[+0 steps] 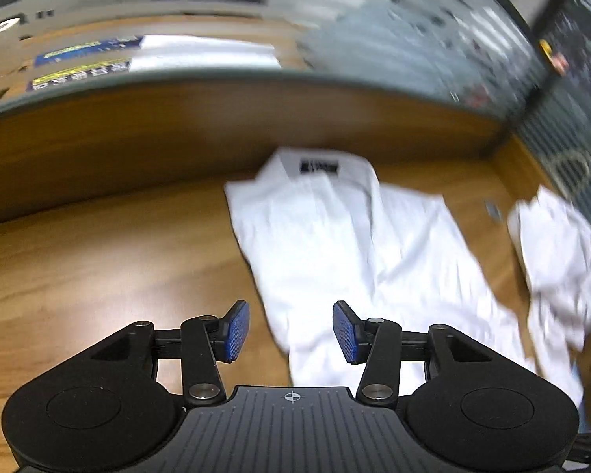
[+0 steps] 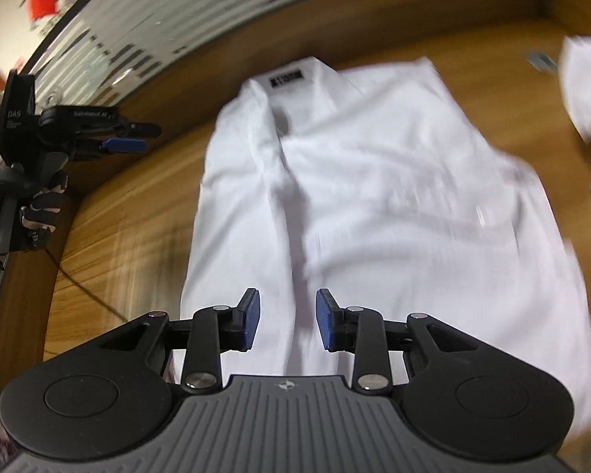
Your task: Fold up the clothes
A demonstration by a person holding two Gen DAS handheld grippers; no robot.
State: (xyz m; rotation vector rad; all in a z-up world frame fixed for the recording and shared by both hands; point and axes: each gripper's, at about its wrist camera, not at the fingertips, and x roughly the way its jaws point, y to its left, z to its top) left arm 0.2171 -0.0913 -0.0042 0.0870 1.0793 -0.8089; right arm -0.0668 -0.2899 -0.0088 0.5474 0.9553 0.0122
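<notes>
Wooden table [image 1: 98, 260], raised wooden edge [image 1: 216, 126], striped glass partition [image 1: 394, 31]

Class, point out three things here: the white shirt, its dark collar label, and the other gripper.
white shirt [image 2: 394, 197], right wrist view, on its chest panel.
collar label [image 2: 287, 77], right wrist view, on its middle.
left gripper [image 2: 138, 138], right wrist view, between its fingertips.

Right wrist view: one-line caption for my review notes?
Open right claw above a white shirt on a wooden table; left claw at left.
</notes>
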